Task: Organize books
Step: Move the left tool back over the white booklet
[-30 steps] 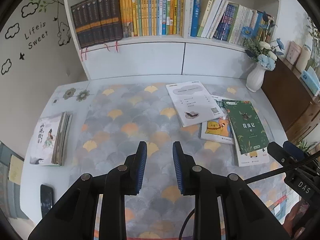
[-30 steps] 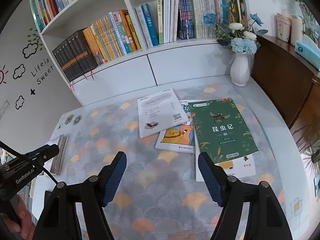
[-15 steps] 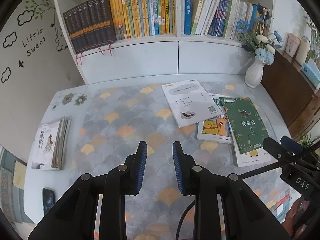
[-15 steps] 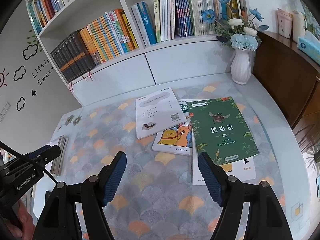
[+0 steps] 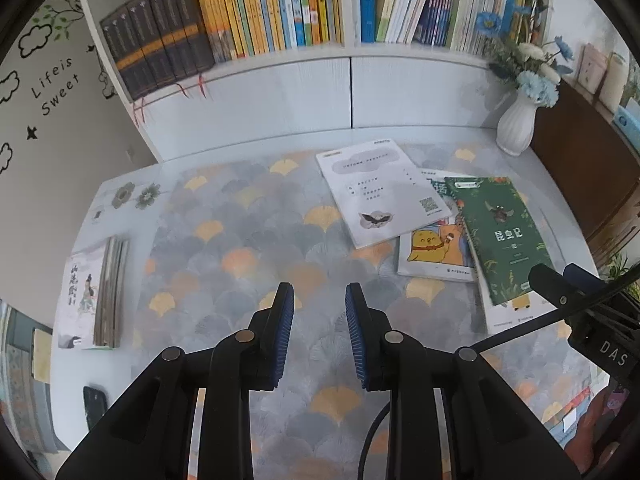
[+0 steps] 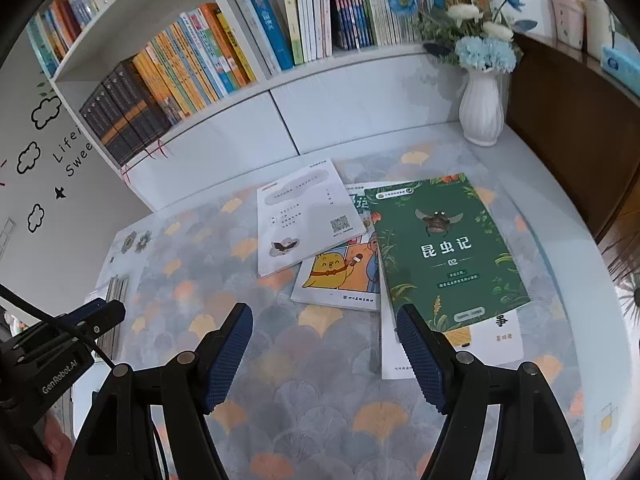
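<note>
Several loose books lie overlapping at the right of the patterned table mat: a white booklet (image 5: 386, 195) (image 6: 306, 218), a yellow cartoon book (image 5: 436, 254) (image 6: 340, 276), a green insect book (image 5: 502, 236) (image 6: 444, 248) and a white book (image 6: 496, 340) under it. A neat stack of books (image 5: 94, 292) lies at the table's left edge. My left gripper (image 5: 319, 312) hovers over the mat's middle, jaws a little apart and empty. My right gripper (image 6: 325, 338) is wide open and empty, just in front of the loose books.
A white bookshelf (image 5: 280, 12) (image 6: 224, 60) full of upright books stands behind the table. A white vase of blue flowers (image 5: 518, 120) (image 6: 482, 104) stands at the back right. A dark wooden cabinet (image 6: 580, 128) borders the right. A black phone (image 5: 95, 406) lies front left.
Both grippers have moved forward toward the shelf and the loose books, which now look nearer. The jaws of both have kept their openings. No book has moved.
</note>
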### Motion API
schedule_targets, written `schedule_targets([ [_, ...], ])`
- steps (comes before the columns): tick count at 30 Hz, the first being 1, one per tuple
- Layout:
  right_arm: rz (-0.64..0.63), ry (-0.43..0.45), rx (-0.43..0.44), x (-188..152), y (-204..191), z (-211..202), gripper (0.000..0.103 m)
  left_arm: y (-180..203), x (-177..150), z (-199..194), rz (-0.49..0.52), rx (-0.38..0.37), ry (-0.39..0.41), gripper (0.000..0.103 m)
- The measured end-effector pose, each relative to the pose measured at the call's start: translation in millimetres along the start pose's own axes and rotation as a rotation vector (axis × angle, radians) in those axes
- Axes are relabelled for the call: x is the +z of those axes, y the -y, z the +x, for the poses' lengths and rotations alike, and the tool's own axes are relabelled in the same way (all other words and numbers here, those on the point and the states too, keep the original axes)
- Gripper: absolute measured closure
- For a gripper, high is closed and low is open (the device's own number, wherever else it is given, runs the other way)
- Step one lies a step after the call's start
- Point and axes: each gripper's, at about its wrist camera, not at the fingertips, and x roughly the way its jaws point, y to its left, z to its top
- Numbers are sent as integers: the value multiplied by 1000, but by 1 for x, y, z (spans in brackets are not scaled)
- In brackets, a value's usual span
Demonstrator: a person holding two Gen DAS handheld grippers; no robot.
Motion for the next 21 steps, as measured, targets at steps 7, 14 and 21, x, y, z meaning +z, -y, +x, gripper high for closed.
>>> schedule_targets([
  [7, -7, -46, -11, 15, 4, 39, 30, 4, 14, 39, 10, 5, -57, 79],
  [14, -14, -71, -38, 35, 16, 87, 30, 8, 29, 94, 16, 0, -120, 79],
  [21, -10, -80, 9, 72, 27, 146, 32, -1, 46, 165, 13, -22, -157, 79],
])
